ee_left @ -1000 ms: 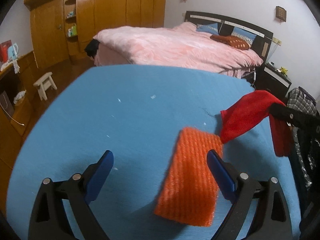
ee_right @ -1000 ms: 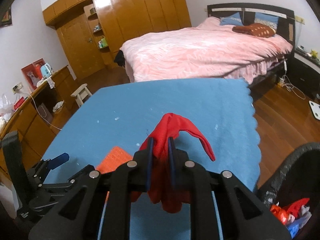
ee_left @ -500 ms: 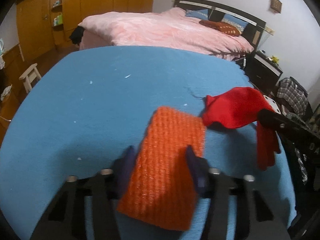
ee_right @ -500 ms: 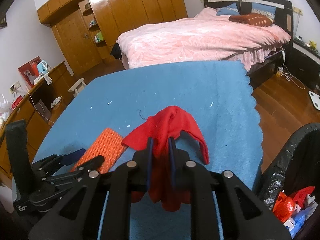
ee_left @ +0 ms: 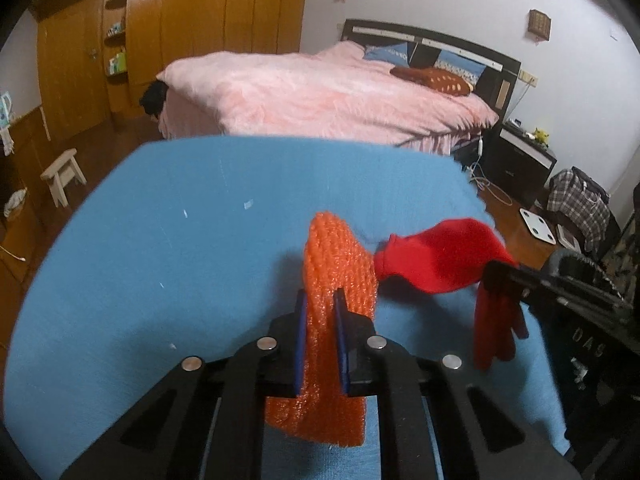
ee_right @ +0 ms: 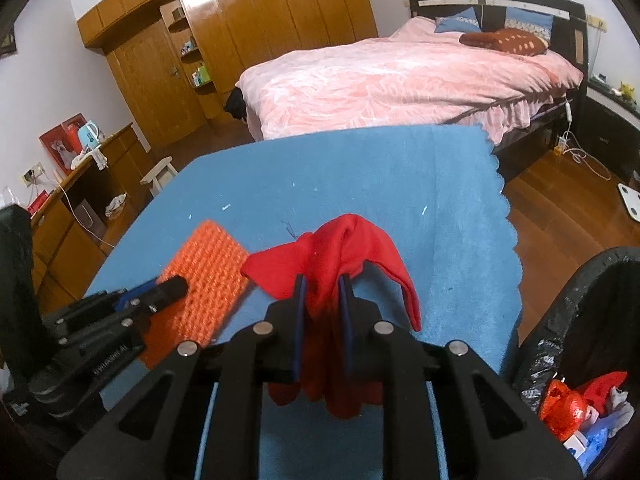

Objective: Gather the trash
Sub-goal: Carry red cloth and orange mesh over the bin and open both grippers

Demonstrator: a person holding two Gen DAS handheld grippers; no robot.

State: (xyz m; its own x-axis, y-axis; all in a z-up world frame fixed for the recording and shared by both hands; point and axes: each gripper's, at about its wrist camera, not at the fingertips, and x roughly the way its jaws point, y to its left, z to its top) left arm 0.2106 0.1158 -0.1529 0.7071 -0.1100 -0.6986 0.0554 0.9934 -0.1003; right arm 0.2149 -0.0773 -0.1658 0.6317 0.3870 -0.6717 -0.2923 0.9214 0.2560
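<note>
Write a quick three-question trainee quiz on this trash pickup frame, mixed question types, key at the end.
1. True or false: the left gripper pinches the orange knitted foam sleeve.
2. What does the right gripper hold? A) red cloth glove B) white scale C) brown pillow
3. Which side of the blue cloth-covered table is the black-lined trash bin on in the right wrist view?

Key: 1 true. 2 A, the red cloth glove. 3 the right side, already holding red and blue trash.
</note>
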